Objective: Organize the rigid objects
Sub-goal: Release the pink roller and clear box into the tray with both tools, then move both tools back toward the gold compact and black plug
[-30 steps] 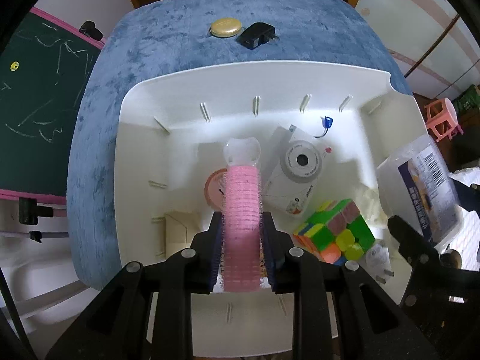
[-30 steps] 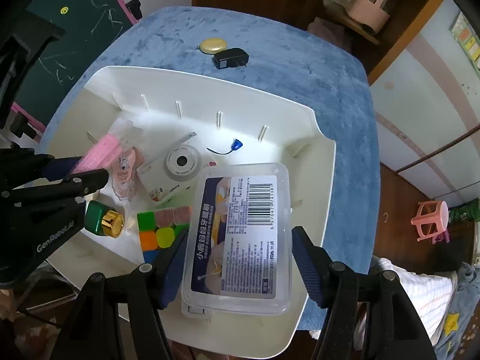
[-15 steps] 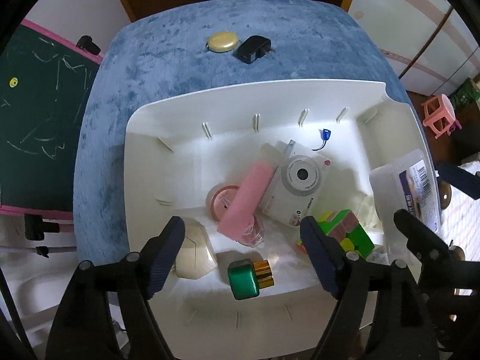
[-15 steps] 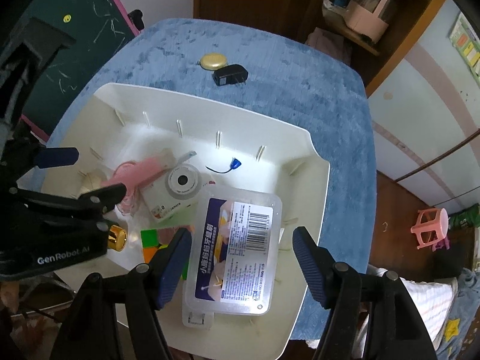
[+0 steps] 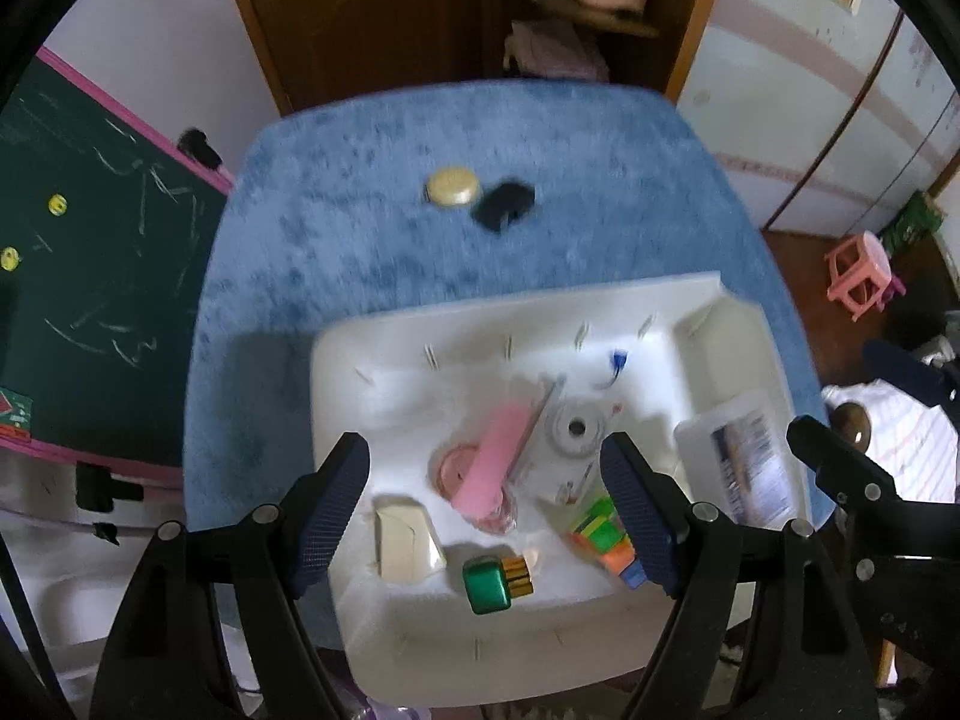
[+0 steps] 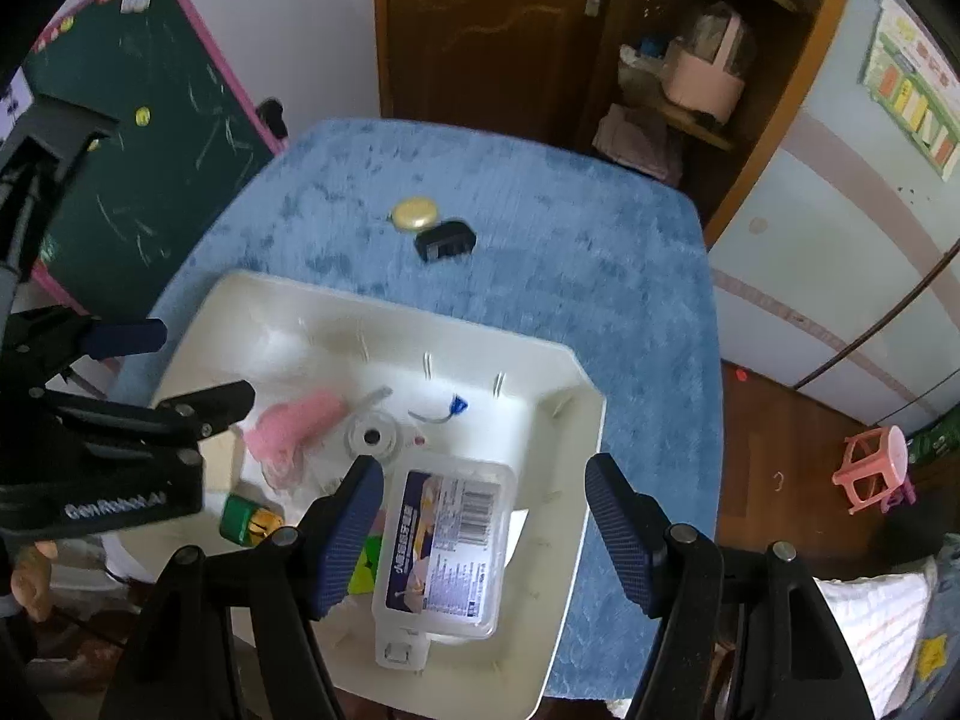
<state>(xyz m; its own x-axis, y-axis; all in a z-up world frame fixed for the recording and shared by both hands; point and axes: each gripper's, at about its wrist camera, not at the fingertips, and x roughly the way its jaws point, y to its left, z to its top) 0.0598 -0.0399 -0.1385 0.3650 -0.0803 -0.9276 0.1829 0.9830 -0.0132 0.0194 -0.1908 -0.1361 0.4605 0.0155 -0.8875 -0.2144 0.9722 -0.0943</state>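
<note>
A white bin (image 5: 708, 324) sits on the blue-covered table (image 5: 372, 252). In it lie a pink hair roller (image 5: 492, 456), a white toy camera (image 5: 576, 429), a green bottle with a gold cap (image 5: 489, 585), a colour cube (image 5: 600, 534), a beige box (image 5: 402, 540) and a clear labelled plastic box (image 6: 450, 540). My left gripper (image 5: 483, 447) hangs open above the roller with nothing between its fingers. My right gripper (image 6: 483, 471) is open above the clear box, its pads apart from it. The left gripper (image 6: 180, 366) also shows in the right wrist view.
A gold round case (image 6: 413, 213) and a black charger (image 6: 445, 239) lie on the cloth beyond the bin. A green chalkboard (image 6: 150, 138) stands at the left, and a wooden door and shelf at the back. A pink stool (image 6: 876, 462) is on the floor at the right.
The left gripper opened and let go of the pink roller, which now lies tilted in the bin. Both grippers rose away from the bin. The clear box stays in the bin.
</note>
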